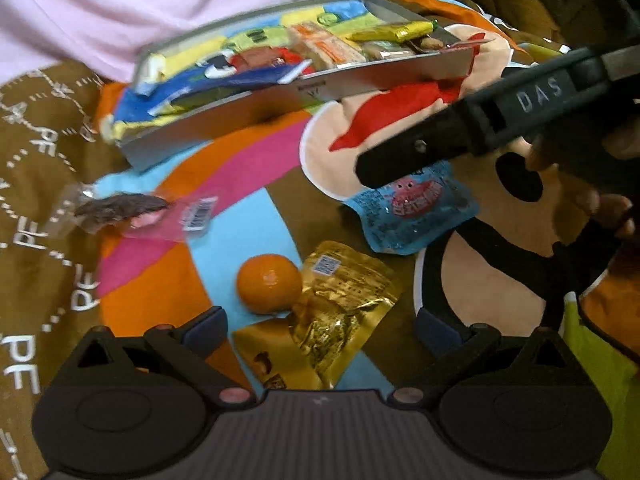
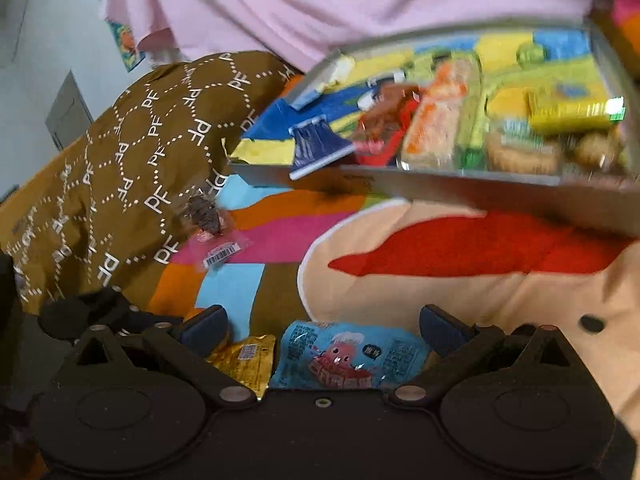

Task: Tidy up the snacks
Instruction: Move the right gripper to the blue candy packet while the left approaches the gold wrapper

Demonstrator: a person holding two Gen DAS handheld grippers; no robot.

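Snacks lie on a soft quilted blanket (image 1: 248, 168) w/ bright cartoon print: orange, pink, sky-blue bands, peach and red patches, brown areas w/ dotted "PF" pattern. Shallow grey tray (image 1: 280, 100), rectangular, thin flat walls, sits tilted on the blanket at the far side, packed w/ crinkly wrappers in yellow, blue, red, orange; motion blur makes individual packs hard to tell, esp. in right wrist view (image 2: 400, 184). Loose items nearer: round smooth orange fruit (image 1: 269, 289) touching a wrinkled gold foil packet (image 1: 344, 308); a second, matte yellow packet (image 1: 276, 354) partly under the foil one and cut off by the gripper body. Glossy blue pouch (image 1: 408, 216) w/ pink cartoon print, top edge hidden under the right gripper in left view. Clear plastic pack (image 1: 140, 210) w/ dark wrinkled contents and a barcode sticker lies apart, to the left by the brown fold. Pale pink fabric (image 2: 320, 4) fills the top, source unclear. Left gripper (image 1: 320, 324): black, blue pads, spread wide, holding nothing, hovering over fruit and gold packet. Right gripper (image 2: 322, 326): spread wide too, empty, blue pouch (image 2: 348, 356) between its fingers but contact can't be told; gold packet (image 2: 244, 360) beside its left finger.
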